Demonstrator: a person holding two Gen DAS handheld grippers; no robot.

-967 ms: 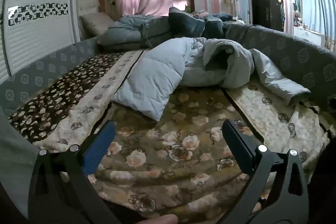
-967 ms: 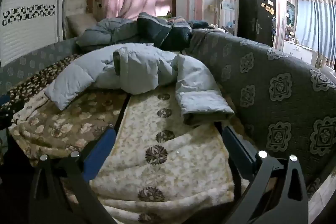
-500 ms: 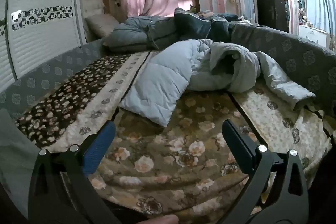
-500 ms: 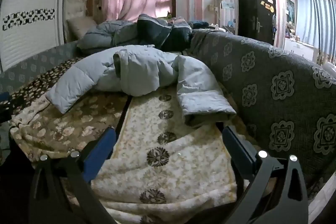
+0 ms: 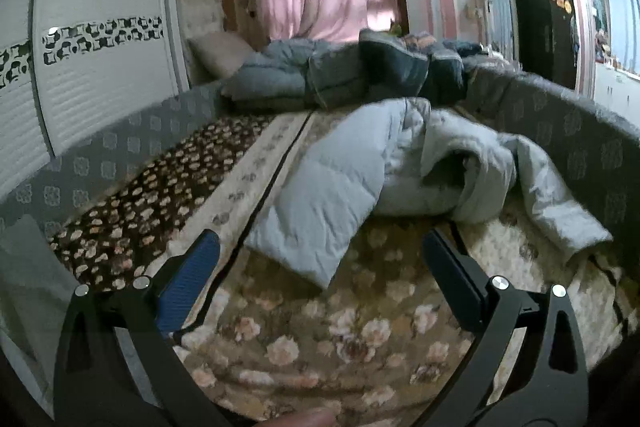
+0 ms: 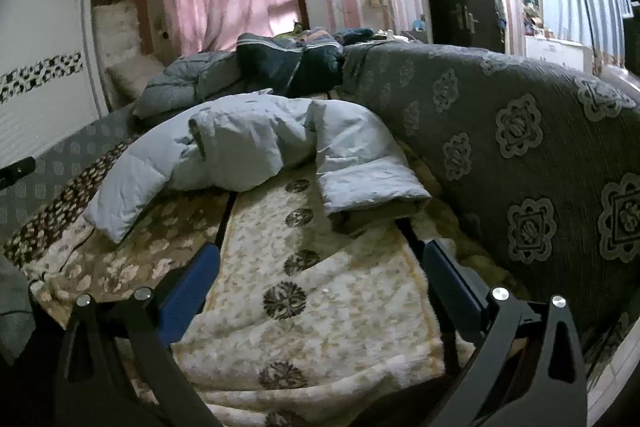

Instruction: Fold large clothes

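Observation:
A pale blue puffer jacket (image 5: 360, 167) lies crumpled on the flowered bed covers, one sleeve stretched toward me on the left and one (image 5: 560, 203) on the right. It also shows in the right wrist view (image 6: 256, 147), with its right sleeve (image 6: 368, 179) nearest. My left gripper (image 5: 320, 259) is open and empty, a short way in front of the left sleeve's cuff. My right gripper (image 6: 320, 263) is open and empty, just short of the right sleeve's cuff.
A pile of dark and grey-blue jackets (image 5: 360, 75) lies at the far end of the bed. A grey patterned backrest (image 6: 520, 131) runs along the right side, a lower one (image 5: 100, 167) along the left. A white wardrobe (image 5: 80, 67) stands at left.
Both grippers have moved forward toward the jacket, which now looks larger and closer in both views. The jacket has not moved.

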